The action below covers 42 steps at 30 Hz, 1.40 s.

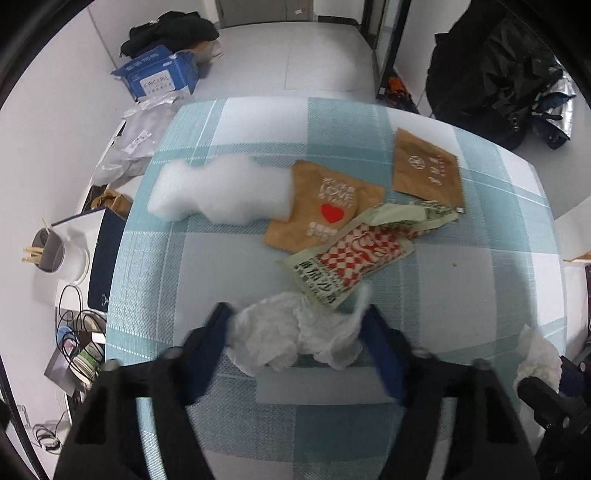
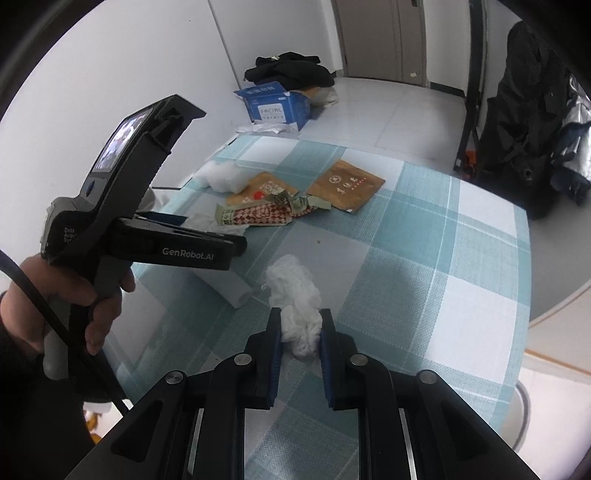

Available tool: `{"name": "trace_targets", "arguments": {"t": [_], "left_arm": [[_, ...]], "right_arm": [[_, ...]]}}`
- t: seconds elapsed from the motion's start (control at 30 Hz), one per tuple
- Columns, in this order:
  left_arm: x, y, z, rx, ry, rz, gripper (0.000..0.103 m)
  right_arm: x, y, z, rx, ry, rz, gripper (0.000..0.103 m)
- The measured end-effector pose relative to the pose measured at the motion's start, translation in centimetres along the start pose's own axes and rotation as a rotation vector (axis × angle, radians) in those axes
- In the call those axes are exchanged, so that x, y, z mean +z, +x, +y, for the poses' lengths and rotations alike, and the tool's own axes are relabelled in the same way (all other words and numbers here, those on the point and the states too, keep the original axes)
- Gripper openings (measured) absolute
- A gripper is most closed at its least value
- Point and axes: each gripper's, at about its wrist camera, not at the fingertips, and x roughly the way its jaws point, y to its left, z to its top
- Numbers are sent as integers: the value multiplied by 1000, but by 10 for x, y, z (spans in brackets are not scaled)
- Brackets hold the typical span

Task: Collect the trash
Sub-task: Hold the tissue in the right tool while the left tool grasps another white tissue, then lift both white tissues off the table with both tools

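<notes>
My left gripper (image 1: 297,314) is open with its fingers on either side of a crumpled white plastic wrap (image 1: 295,339) on the checked tablecloth (image 1: 480,266). My right gripper (image 2: 300,317) is shut on a crumpled white tissue (image 2: 297,306), which also shows at the right edge of the left wrist view (image 1: 537,356). Further back lie a red-checked wrapper (image 1: 351,258), a brown bag with a red heart (image 1: 325,206), a second brown bag (image 1: 426,166) and a white foam piece (image 1: 221,192).
The left gripper body and hand (image 2: 122,229) fill the left of the right wrist view. On the floor beyond stand a blue box (image 1: 159,75), black clothes (image 1: 173,29) and a black bag (image 1: 495,70). A cup with sticks (image 1: 48,249) and cables (image 1: 74,332) lie left.
</notes>
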Motion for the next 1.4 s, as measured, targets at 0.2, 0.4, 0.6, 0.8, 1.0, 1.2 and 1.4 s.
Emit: {"name": "trace_targets", "arguments": {"t": [0.2,0.4,0.6,0.8,1.0,1.2,1.4], "left_arm": [[0,-1,1,-11,4,-19,27],[-2,-2,7,-26,-15,-19,13],[-7,-11,8,-63,-27,-33,12],[-12,-26,6,-134,-14,-60,12],[-17,-37,13,-208,-33,-91,10],[-21,-57,17,-250,-29,-168,10],[-28,-73,23,-309,-51,-233,10]], "right_arm": [[-1,-3,-2,-4,8,-2,17],[-1,-8,3,-18,-10,-19,17],[-1,-12,5,-28,-8,-27,17],[-1,-14,11,-40,-21,-32,17],[-2,-12,16,-45,-23,-28,17],[-1,-13,23,-67,-34,-46,17],[0,-14,29,-74,-37,-64,17]]}}
